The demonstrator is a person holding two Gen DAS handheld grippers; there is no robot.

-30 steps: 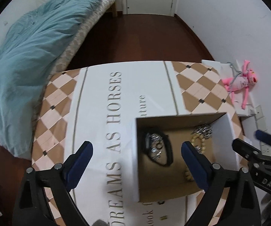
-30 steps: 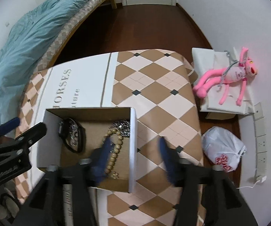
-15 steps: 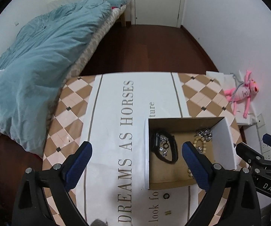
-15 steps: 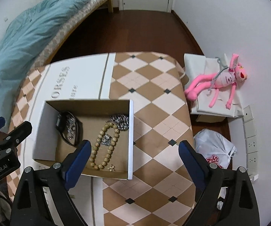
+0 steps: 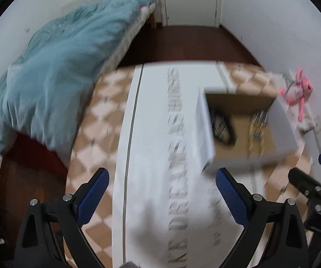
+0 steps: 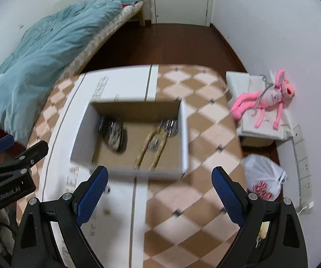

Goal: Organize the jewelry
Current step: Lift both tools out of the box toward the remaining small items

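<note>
An open cardboard box [image 6: 184, 134] [image 5: 205, 129] with white outer walls stands on the table. Inside lie a black watch [image 6: 115, 134] [image 5: 224, 127], a tan bead bracelet [image 6: 151, 149] [image 5: 255, 134] and a silver chain [image 6: 168, 126] [image 5: 261, 117]. My right gripper [image 6: 159, 197] hangs open in front of the box's near wall, nothing between its blue pads. My left gripper [image 5: 162, 197] is open over the white strip of the tablecloth, left of the box and nearer me, empty. Both views are blurred by motion.
The table wears a brown-and-white checked cloth [image 6: 205, 134] with a lettered white band [image 5: 160, 134]. A bed with a blue duvet [image 5: 55, 78] lies to the left. By the right wall are a pink plush toy [image 6: 267, 98] and a white plastic bag [image 6: 263, 176].
Both grippers have pulled back toward me from over the box, which now sits farther away in both views. The right gripper's jaws spread wide early on and stay so.
</note>
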